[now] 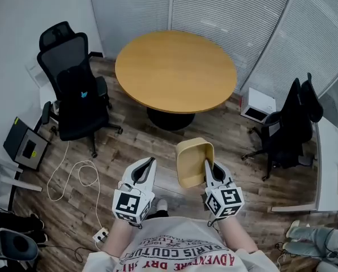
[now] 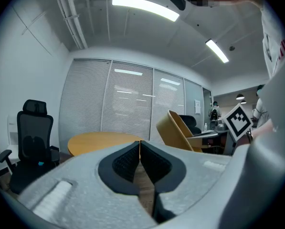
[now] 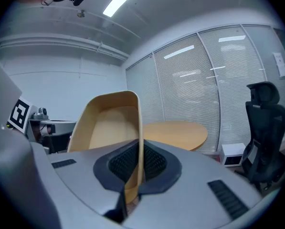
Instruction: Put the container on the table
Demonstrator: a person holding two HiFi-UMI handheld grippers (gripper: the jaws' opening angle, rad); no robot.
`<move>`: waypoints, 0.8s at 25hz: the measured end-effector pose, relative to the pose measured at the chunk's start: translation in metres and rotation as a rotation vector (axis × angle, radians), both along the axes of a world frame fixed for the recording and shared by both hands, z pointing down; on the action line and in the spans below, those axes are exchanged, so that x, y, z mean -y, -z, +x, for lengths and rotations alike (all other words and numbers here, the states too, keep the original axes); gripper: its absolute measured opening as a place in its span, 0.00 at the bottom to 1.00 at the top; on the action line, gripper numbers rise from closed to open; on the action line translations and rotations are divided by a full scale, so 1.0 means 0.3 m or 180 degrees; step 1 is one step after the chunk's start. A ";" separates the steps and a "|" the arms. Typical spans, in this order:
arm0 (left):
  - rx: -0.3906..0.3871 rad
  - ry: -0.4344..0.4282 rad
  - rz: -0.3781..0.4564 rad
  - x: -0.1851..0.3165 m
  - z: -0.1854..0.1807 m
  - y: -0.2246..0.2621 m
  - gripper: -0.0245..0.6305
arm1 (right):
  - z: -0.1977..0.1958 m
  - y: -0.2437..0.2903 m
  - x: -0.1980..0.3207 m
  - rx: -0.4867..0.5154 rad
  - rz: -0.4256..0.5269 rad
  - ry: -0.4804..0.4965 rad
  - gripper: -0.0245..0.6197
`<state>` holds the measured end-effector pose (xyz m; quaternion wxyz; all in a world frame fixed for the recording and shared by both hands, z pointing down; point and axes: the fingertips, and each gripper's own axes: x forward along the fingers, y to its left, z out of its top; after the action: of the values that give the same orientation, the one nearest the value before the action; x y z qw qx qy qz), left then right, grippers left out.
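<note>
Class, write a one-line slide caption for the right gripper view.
Right gripper pinches the wall of a tan container, with the round wooden table ahead.

The only readable print is on the person's shirt (image 1: 180, 253), in red letters that appear upside down in the head view: "COUTURE" on one line and "ADVENTURE DRY" on the next. The rest is creased or cut off. The cube (image 1: 129, 204) on the left hand-held gripper (image 1: 152, 160) bears a black-and-white square code without letters, as does the right hand-held gripper (image 1: 206, 162).
</note>
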<state>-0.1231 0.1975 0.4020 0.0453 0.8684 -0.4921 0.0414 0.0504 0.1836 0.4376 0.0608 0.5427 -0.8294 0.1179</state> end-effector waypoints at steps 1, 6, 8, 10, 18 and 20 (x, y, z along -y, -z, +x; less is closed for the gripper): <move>0.0007 -0.0018 -0.0008 0.041 -0.019 -0.001 0.06 | -0.021 0.000 0.036 0.0023 -0.0017 -0.0011 0.05; 0.0072 -0.0118 -0.0026 0.206 -0.085 -0.009 0.06 | -0.101 0.003 0.196 0.0056 -0.0025 -0.0053 0.05; 0.0065 -0.0123 -0.0058 0.253 -0.097 -0.020 0.06 | -0.113 -0.003 0.251 0.0050 -0.0035 -0.0065 0.05; 0.0070 -0.0110 -0.0086 0.307 -0.106 -0.033 0.06 | -0.114 -0.012 0.316 0.0048 -0.0046 -0.0076 0.05; 0.0124 0.0093 -0.0060 0.600 -0.119 -0.059 0.06 | -0.122 -0.064 0.646 0.0050 -0.0066 0.0116 0.05; 0.0146 0.0144 -0.0045 0.700 -0.106 -0.058 0.06 | -0.115 -0.065 0.756 0.0046 -0.0049 0.0189 0.05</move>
<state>-0.1550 -0.0125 0.4195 0.0410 0.8555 -0.5122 0.0638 0.0158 -0.0433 0.4571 0.0623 0.5164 -0.8447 0.1264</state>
